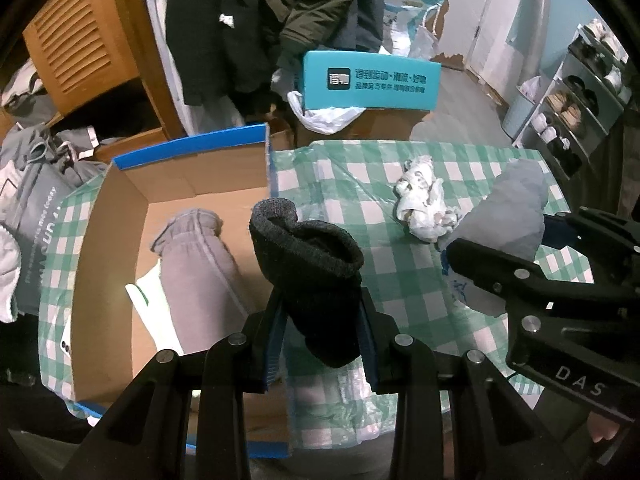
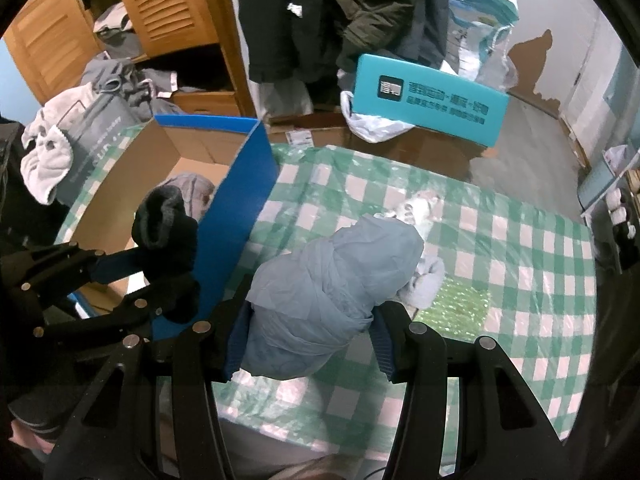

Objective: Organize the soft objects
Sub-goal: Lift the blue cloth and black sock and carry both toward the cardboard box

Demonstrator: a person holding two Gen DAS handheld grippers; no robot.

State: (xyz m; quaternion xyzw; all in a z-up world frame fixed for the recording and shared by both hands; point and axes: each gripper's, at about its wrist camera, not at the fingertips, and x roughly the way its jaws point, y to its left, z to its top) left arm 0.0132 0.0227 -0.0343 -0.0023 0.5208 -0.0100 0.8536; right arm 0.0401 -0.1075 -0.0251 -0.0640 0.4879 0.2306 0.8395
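**Two bundles held, box to the left**

While both grippers point steeply down over the checked cloth, each has a soft bundle clamped between its blue pads. The left gripper holds a rolled dark grey sock, squeezed near its lower half so the folded cuff stands free above the fingers. The right gripper holds a pale blue cloth bundle, jaws set fairly wide because the roll is bulky; the fabric bulges past both pads.

Position, relative to the left gripper: the cardboard box with blue outer walls sits just to its left and ahead, open top up. A grey rolled garment already lies on the box floor beside a white item. The sock hangs about over the box's near wall, not yet inside.

Relative to the right gripper: the box wall is just to its left, the left gripper beyond that. Ahead on the cloth lies a crumpled white piece, untouched.

Judgement: the rolled shape keeps each bundle compact for packing; mid-body grips stop it unrolling. Both look bound for the box, sock likely first.
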